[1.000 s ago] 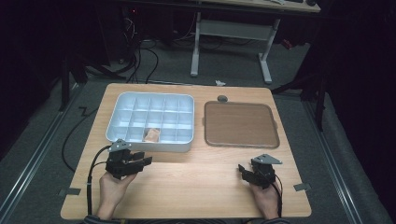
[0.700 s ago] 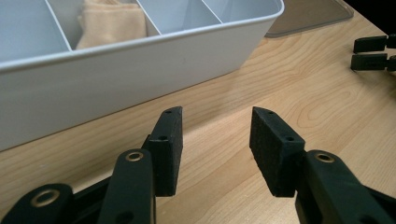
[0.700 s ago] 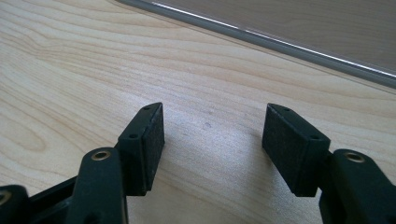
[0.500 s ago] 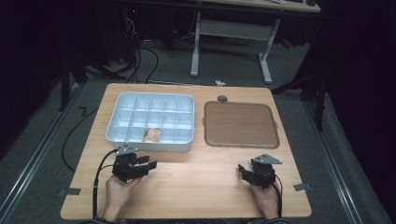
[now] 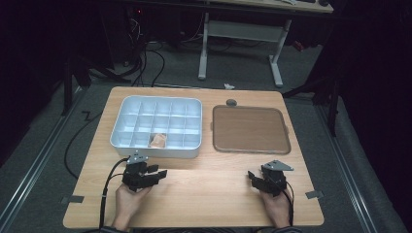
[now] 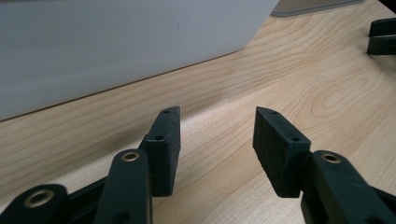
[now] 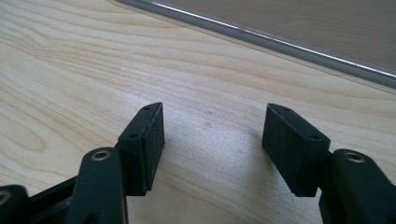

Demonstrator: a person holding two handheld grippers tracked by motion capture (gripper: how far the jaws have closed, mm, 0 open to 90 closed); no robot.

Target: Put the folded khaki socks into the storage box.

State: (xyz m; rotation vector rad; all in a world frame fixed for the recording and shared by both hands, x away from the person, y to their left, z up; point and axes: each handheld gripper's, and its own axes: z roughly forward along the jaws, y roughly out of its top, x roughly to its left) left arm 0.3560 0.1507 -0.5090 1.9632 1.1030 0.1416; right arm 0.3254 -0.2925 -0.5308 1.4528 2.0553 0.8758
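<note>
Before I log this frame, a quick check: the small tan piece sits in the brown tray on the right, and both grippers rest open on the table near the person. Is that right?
Not quite. The small tan piece sits in a front-row compartment of the white divided box on the left, not in the brown tray, as the high view shows. The rest holds: the left gripper and right gripper rest open on the table near the person.

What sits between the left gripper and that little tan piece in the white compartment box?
The near wall of the white compartment box stands between the open left gripper and the tan piece; the wooden table before it is bare.
</note>
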